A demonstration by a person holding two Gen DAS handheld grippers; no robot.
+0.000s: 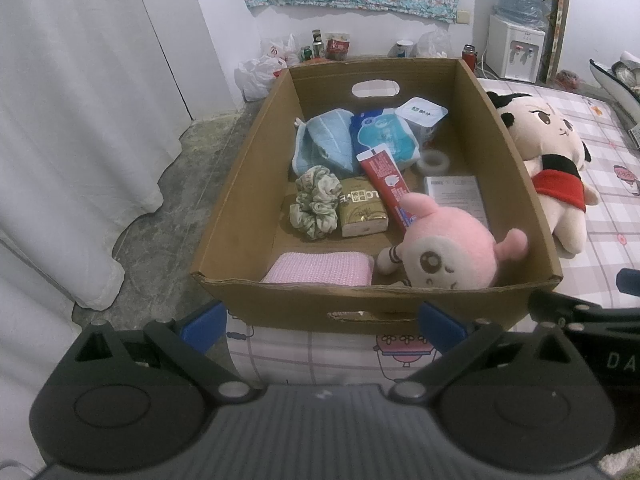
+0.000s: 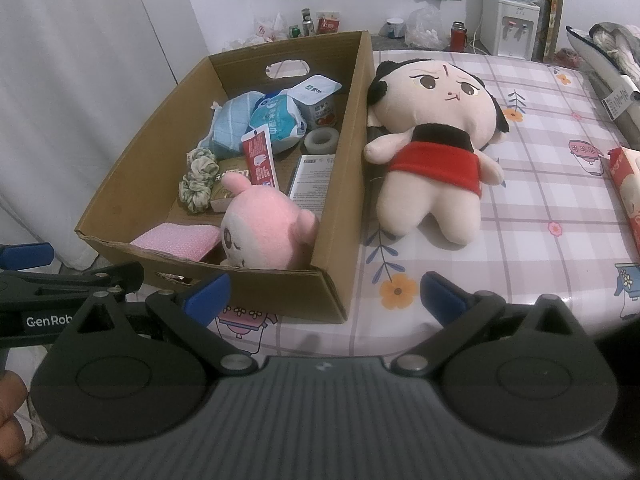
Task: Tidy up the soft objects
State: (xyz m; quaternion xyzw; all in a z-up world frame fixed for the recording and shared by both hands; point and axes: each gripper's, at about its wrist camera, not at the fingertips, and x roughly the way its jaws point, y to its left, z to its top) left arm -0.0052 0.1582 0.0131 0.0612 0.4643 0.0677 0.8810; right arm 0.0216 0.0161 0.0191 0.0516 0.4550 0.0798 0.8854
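Note:
An open cardboard box [image 1: 240, 184] [image 2: 344, 184] stands on a checked bed sheet. In it lie a pink plush rabbit [image 1: 448, 252] [image 2: 264, 232], a pink knitted cloth [image 1: 320, 270] [image 2: 176, 240], a green scrunchie [image 1: 318, 202] [image 2: 198, 182], a blue cloth pouch [image 1: 326, 142], a wipes pack [image 1: 384, 134], a red toothpaste box [image 1: 386, 180] and a tape roll [image 1: 434, 162]. A big plush doll in a red dress [image 2: 436, 140] [image 1: 556, 168] lies on the sheet to the right of the box. My left gripper [image 1: 322, 326] is open and empty in front of the box's near wall. My right gripper [image 2: 324, 294] is open and empty near the box's front right corner.
A white curtain [image 1: 80, 120] hangs at the left over a grey floor. Bags, cans and a water dispenser [image 2: 510, 20] stand along the back wall. A red-and-white pack [image 2: 626, 188] lies at the sheet's right edge. Bedding [image 2: 612, 40] is piled at the far right.

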